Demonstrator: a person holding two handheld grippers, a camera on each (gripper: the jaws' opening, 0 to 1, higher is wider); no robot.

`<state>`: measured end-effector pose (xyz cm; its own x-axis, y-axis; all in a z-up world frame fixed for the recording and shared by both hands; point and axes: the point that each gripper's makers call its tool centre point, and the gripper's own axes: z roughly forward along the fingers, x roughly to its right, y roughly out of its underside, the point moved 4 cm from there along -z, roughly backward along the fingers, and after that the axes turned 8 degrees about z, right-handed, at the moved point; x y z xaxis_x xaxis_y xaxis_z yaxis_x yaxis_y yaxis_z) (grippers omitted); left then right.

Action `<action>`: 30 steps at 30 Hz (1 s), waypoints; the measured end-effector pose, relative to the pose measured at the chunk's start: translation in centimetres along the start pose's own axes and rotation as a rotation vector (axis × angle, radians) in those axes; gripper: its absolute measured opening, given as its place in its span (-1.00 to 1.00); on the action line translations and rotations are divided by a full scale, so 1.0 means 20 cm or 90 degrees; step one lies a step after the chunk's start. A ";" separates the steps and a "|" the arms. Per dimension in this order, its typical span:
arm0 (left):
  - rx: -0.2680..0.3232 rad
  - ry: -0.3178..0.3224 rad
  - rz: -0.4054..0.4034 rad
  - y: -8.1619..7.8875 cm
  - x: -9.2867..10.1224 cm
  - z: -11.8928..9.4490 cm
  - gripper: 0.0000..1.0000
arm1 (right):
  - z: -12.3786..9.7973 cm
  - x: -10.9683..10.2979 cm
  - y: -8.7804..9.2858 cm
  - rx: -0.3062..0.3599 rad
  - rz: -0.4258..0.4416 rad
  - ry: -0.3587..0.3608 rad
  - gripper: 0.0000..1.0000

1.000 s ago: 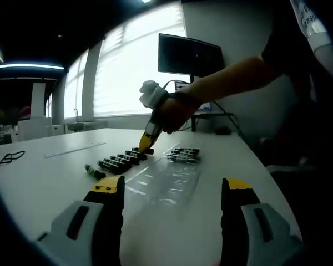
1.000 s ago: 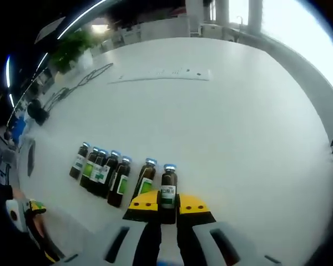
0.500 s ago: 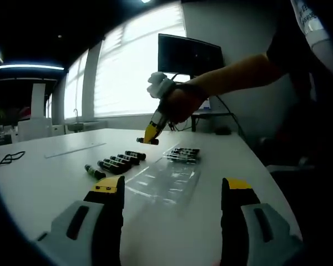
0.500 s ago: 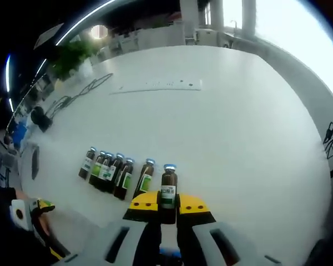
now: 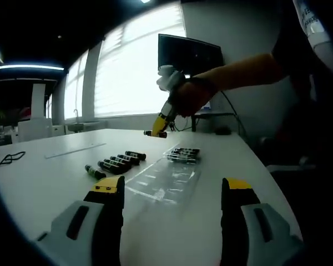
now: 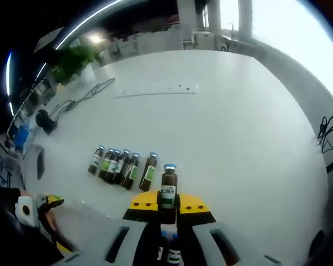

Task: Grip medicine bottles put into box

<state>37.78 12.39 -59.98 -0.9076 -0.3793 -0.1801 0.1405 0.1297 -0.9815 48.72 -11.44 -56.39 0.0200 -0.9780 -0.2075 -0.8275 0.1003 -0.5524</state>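
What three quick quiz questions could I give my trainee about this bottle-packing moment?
1. True or false: the right gripper is shut on a medicine bottle.
2. How many loose bottles lie in a row on the white table in the right gripper view? A) three B) five C) eight
3. Fill in: the left gripper is ____.

Key: 1 true. 2 B. 3 open, its jaws wide apart over the table in front of the clear plastic tray.
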 end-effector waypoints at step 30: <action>0.000 0.001 -0.001 0.00 0.00 0.00 0.26 | -0.16 0.18 0.28 -0.015 0.058 0.026 -0.88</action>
<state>37.79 12.41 -60.00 -0.9082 -0.3786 -0.1786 0.1389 0.1298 -0.9818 42.28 -15.05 -57.65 -0.0790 -0.9716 -0.2230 -0.8377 0.1859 -0.5135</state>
